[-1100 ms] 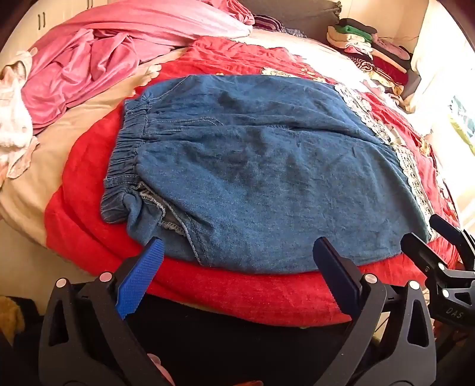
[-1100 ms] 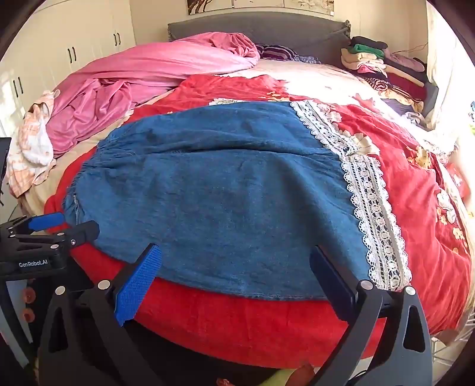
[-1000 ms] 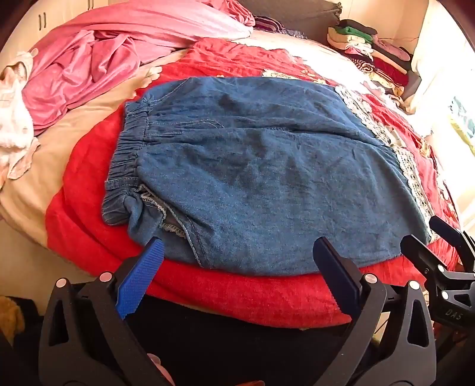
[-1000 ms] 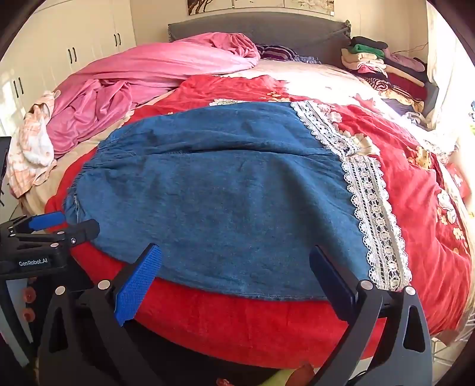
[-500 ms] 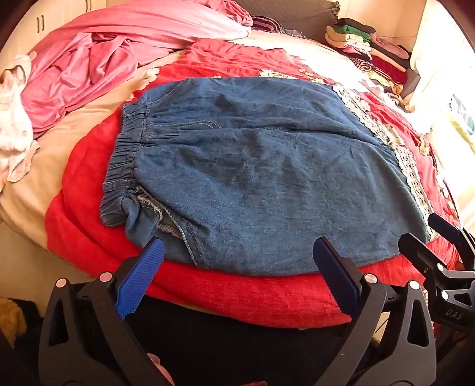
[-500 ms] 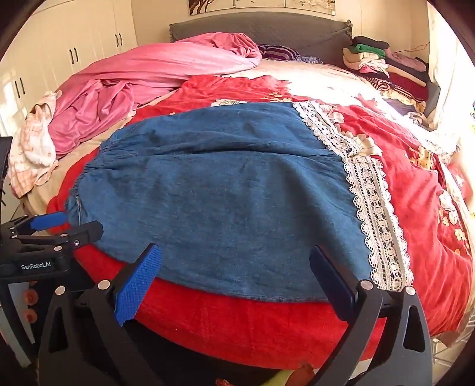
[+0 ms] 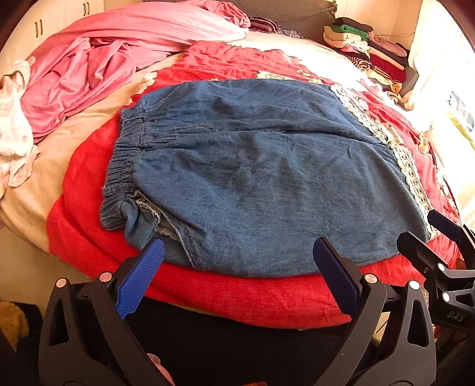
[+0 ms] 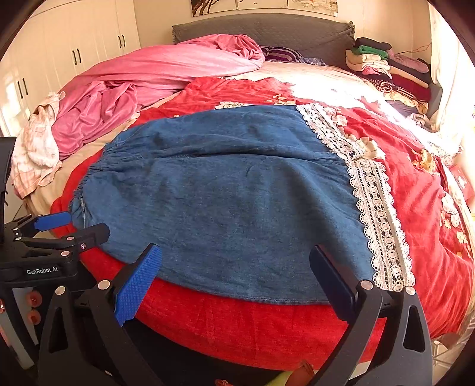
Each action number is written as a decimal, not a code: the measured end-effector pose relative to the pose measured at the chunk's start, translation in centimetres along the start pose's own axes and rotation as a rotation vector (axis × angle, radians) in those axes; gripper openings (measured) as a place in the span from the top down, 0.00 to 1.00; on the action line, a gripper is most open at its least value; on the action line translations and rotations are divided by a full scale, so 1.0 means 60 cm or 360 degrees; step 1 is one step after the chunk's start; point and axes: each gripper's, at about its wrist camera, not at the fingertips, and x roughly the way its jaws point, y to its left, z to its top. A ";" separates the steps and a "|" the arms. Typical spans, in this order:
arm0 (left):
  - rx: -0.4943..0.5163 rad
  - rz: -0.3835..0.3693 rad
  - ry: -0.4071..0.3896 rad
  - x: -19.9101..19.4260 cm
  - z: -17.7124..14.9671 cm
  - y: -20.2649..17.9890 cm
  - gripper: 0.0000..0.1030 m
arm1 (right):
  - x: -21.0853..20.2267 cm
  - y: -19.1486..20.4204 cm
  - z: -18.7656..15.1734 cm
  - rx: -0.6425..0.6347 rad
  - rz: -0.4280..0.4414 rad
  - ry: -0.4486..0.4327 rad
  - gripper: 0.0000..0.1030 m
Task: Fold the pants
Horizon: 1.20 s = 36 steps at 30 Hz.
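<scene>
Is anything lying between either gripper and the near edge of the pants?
Nothing visible. The pants lie flat on the red blanket, and both the left gripper and right gripper face the near hem with open jaws, only bare blanket between.

I'm looking out past the fingers at a bed (image 8: 421, 207) under a red floral blanket (image 8: 415, 190). Beyond the left fingertip a pink quilt (image 8: 166, 71) lies bunched, with a pale checked cloth (image 8: 38, 148) at its near end. Straight ahead, far off, a grey headboard (image 8: 267, 28) meets a cream wall, framed pictures (image 8: 264, 3) above it. White wardrobes (image 8: 74, 41) with dark handles stand far left. Far right of the fingers, stacked clothes (image 8: 383, 65). Strong sunlight washes in from the right.
</scene>
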 end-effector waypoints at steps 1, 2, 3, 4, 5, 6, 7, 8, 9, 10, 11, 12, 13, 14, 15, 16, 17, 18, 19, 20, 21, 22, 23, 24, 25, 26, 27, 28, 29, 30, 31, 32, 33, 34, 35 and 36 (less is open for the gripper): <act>0.0000 0.0000 0.0000 0.000 0.000 0.000 0.08 | 0.000 0.000 0.000 0.0001 0.0001 0.0000 0.04; 0.0000 0.0000 0.0000 0.000 0.000 0.000 0.08 | 0.000 0.000 0.000 0.0002 0.0002 0.0001 0.04; -0.0001 0.0002 0.0000 0.000 0.000 -0.001 0.08 | 0.000 0.000 0.000 0.0001 0.0001 0.0002 0.04; -0.0001 0.0004 -0.0001 -0.001 0.000 -0.001 0.08 | 0.000 0.001 0.000 0.0001 -0.0001 0.0003 0.04; -0.0002 0.0001 0.0000 -0.001 0.000 -0.001 0.08 | 0.000 0.000 0.000 0.0002 0.0001 0.0001 0.04; -0.0003 0.0001 -0.0001 -0.001 0.000 -0.001 0.08 | 0.000 0.000 0.000 0.0000 0.0002 0.0002 0.04; -0.0001 0.0003 -0.0001 -0.001 0.000 -0.001 0.08 | 0.000 0.000 0.000 -0.0001 0.0001 0.0002 0.04; -0.0001 0.0004 -0.0002 -0.001 0.000 -0.001 0.08 | 0.000 0.000 0.000 0.0001 0.0002 0.0003 0.04; 0.0000 0.0004 -0.0001 -0.001 0.000 -0.001 0.08 | 0.000 0.000 0.000 0.0002 0.0004 0.0003 0.04; 0.0000 0.0007 -0.0003 -0.001 0.000 -0.001 0.08 | 0.000 0.000 0.000 0.0001 0.0005 0.0002 0.04; 0.0000 0.0010 -0.0004 -0.002 0.000 0.000 0.08 | 0.001 0.001 0.000 0.0001 0.0003 0.0005 0.04; 0.0000 0.0015 -0.0004 -0.001 0.000 0.000 0.08 | 0.002 0.001 -0.001 0.0001 0.0002 0.0007 0.04; 0.0000 0.0016 -0.0003 -0.001 0.001 0.000 0.08 | 0.002 0.001 -0.001 0.0003 0.0002 0.0007 0.04; -0.0001 0.0017 -0.0003 -0.001 0.001 0.001 0.08 | 0.002 0.001 -0.001 0.0002 0.0003 0.0007 0.04; -0.0001 0.0018 -0.0004 -0.001 0.001 0.001 0.08 | 0.003 0.001 -0.001 0.0002 0.0001 0.0008 0.04; 0.0000 0.0018 -0.0004 -0.001 0.000 0.001 0.08 | 0.003 0.001 -0.001 0.0003 0.0000 0.0007 0.04; 0.0001 0.0019 -0.0005 -0.001 0.001 0.002 0.08 | 0.003 0.001 -0.001 0.0004 0.0002 0.0006 0.04; -0.0001 0.0019 -0.0004 -0.001 0.001 0.002 0.08 | 0.003 0.002 -0.001 0.0004 0.0000 0.0006 0.04; -0.0001 0.0019 -0.0004 -0.001 0.001 0.002 0.08 | 0.003 0.002 -0.002 0.0003 -0.0003 0.0006 0.04; -0.0003 0.0018 -0.0004 -0.001 0.001 0.002 0.08 | 0.002 0.001 -0.001 0.0004 0.0000 0.0007 0.04; -0.0004 0.0019 -0.0003 -0.001 0.001 0.002 0.08 | 0.002 0.001 -0.001 0.0003 -0.0001 0.0006 0.04; -0.0004 0.0020 -0.0003 -0.001 0.001 0.002 0.08 | 0.002 0.001 -0.001 0.0002 -0.0001 0.0005 0.04; -0.0004 0.0019 -0.0004 -0.001 0.000 0.003 0.08 | 0.002 0.001 -0.001 0.0004 -0.0001 0.0005 0.04; -0.0006 0.0020 -0.0004 -0.001 0.000 0.004 0.08 | 0.002 0.001 -0.001 0.0005 0.0000 0.0005 0.04; -0.0008 0.0019 -0.0004 -0.001 0.000 0.005 0.08 | 0.003 0.001 -0.001 0.0004 0.0001 0.0005 0.04; -0.0010 0.0019 -0.0004 0.000 0.000 0.006 0.08 | 0.003 0.001 -0.001 0.0002 0.0002 0.0007 0.04; -0.0011 0.0020 -0.0003 0.000 0.000 0.007 0.08 | 0.003 0.001 -0.001 0.0003 0.0001 0.0009 0.04; -0.0009 0.0020 -0.0003 0.000 0.000 0.007 0.08 | 0.004 0.001 -0.001 0.0003 0.0001 0.0012 0.04; -0.0009 0.0019 -0.0002 0.001 0.000 0.007 0.08 | 0.004 0.001 0.000 0.0004 0.0002 0.0013 0.04; -0.0009 0.0017 -0.0002 0.001 0.000 0.008 0.08 | 0.005 0.001 0.000 0.0004 0.0002 0.0014 0.04; -0.0009 0.0018 -0.0001 0.002 0.000 0.009 0.08 | 0.006 0.001 0.000 0.0004 0.0001 0.0017 0.04; -0.0010 0.0017 0.0002 0.003 0.000 0.010 0.08 | 0.007 0.002 0.001 0.0003 0.0000 0.0018 0.04; -0.0012 0.0016 0.0004 0.004 0.000 0.010 0.08 | 0.007 0.002 0.002 0.0004 -0.0001 0.0019 0.04; -0.0014 0.0015 0.0005 0.005 0.000 0.011 0.08 | 0.007 0.002 0.002 0.0004 -0.0002 0.0020 0.04; -0.0015 0.0014 0.0007 0.006 0.000 0.012 0.08 | 0.008 0.002 0.002 0.0004 -0.0003 0.0021 0.04; -0.0016 0.0014 0.0008 0.006 0.000 0.012 0.08 | 0.008 0.002 0.002 0.0004 -0.0004 0.0021 0.04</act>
